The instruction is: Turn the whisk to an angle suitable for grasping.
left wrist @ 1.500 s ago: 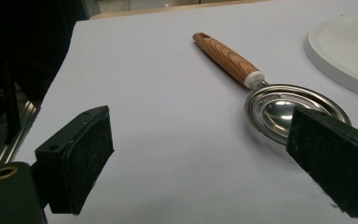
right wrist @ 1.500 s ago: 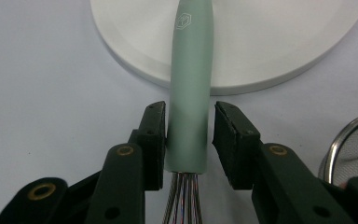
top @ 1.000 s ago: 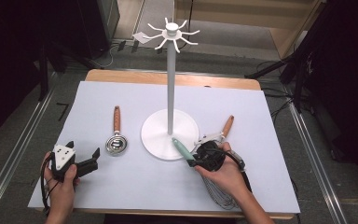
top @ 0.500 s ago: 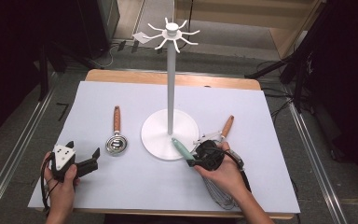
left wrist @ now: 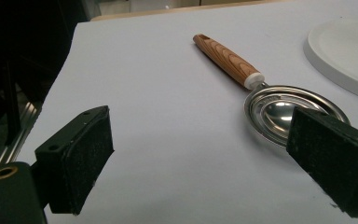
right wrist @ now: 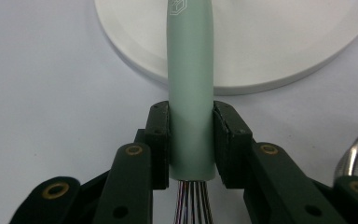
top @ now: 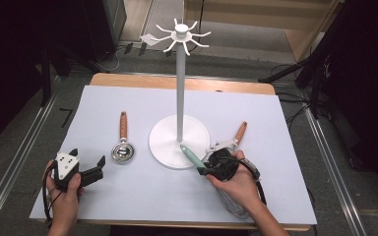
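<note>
As before, whisk (right wrist: 190,93) between fingers (right wrist: 159,140).

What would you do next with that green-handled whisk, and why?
Probably lift it a little. The right hand-held gripper has its pads pressed on both sides of the whisk's green handle, which lies low across the rim of the white stand base; raising it would free it to go toward the hooks on top.

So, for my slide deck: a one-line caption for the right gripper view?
Right tool clamped on the whisk's mint-green handle, whose end lies over the white stand base.
</note>
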{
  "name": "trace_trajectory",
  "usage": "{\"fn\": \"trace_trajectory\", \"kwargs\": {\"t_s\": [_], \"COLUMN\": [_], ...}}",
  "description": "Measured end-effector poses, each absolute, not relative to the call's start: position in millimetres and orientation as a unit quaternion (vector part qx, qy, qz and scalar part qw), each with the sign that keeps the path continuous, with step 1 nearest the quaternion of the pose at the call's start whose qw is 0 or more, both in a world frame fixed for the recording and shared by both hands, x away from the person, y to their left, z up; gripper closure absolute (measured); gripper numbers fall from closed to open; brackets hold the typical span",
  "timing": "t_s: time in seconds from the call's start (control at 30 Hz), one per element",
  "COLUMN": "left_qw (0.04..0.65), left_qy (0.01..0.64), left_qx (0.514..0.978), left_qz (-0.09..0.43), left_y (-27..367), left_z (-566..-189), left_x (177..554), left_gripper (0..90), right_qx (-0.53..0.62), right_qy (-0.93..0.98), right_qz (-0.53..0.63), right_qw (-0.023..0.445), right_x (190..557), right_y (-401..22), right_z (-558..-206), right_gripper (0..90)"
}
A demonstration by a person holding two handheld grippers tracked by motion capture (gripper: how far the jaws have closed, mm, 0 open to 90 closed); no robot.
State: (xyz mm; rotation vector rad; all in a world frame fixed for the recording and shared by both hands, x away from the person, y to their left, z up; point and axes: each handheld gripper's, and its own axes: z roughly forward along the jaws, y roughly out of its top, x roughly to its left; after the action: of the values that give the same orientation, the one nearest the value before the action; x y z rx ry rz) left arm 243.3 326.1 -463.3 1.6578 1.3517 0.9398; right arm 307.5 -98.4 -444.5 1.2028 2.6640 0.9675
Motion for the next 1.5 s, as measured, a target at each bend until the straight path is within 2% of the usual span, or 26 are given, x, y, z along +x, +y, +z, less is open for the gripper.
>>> {"fn": "trace_trajectory", "kwargs": {"t_s": [0.8,1.5], "left_qw": [0.392,0.392], "left_qy": [0.532,0.533], "left_qx": [0.653,0.652], "left_qz": [0.37,0.37], "left_y": [326,326], "left_z": [-463,-463], "left_x": [243,243], "left_gripper": [7.7,7.7], "right_qx": [0.369,0.339], "right_qy": [0.79,0.743], "right_qz": [0.479,0.555], "right_qw": [0.099,0.156], "right_x": [289,273], "right_y": [-126,-129], "right_z": [-418,-399], "right_gripper": [71.3,71.3]}}
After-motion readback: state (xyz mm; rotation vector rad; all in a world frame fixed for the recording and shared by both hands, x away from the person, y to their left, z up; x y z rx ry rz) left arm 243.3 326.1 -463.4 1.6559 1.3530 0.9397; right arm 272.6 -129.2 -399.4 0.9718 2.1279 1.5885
